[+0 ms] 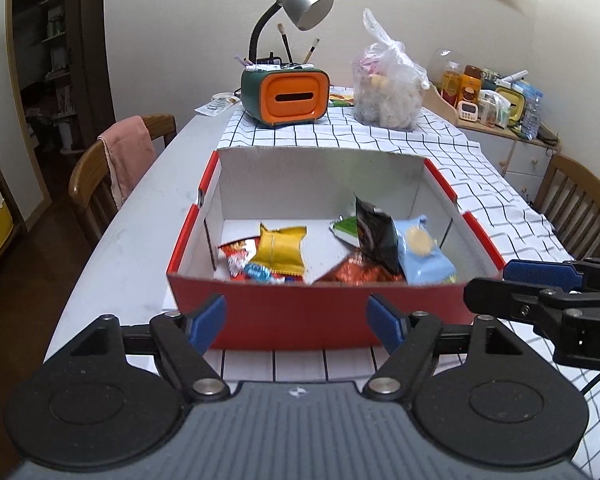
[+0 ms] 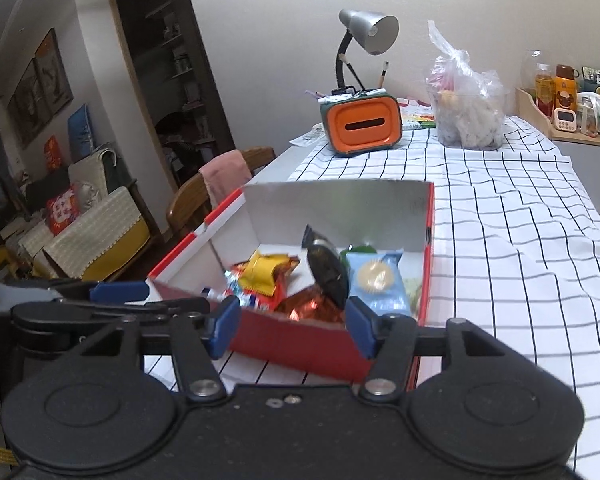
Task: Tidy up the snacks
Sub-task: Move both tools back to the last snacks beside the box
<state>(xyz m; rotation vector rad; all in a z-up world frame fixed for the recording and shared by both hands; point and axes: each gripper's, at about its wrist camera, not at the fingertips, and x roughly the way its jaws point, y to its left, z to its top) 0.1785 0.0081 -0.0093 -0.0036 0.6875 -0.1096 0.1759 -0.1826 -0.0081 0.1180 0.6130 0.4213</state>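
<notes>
The red box's (image 1: 292, 316) near wall hides the bottoms of the snack packs (image 1: 278, 254), the blue pack (image 1: 424, 254) looks blurry, and the stuff inside the tied plastic bag (image 1: 388, 92) is too fuzzy to tell.

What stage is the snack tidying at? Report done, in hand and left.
Done: several packets already lie inside the red box, among them a yellow packet, a black packet and a light blue packet.
In hand: nothing; the left gripper and the right gripper are both empty, jaws open, before the box.
Left: no loose snacks show on the checked cloth; a tied plastic bag stands behind.
</notes>
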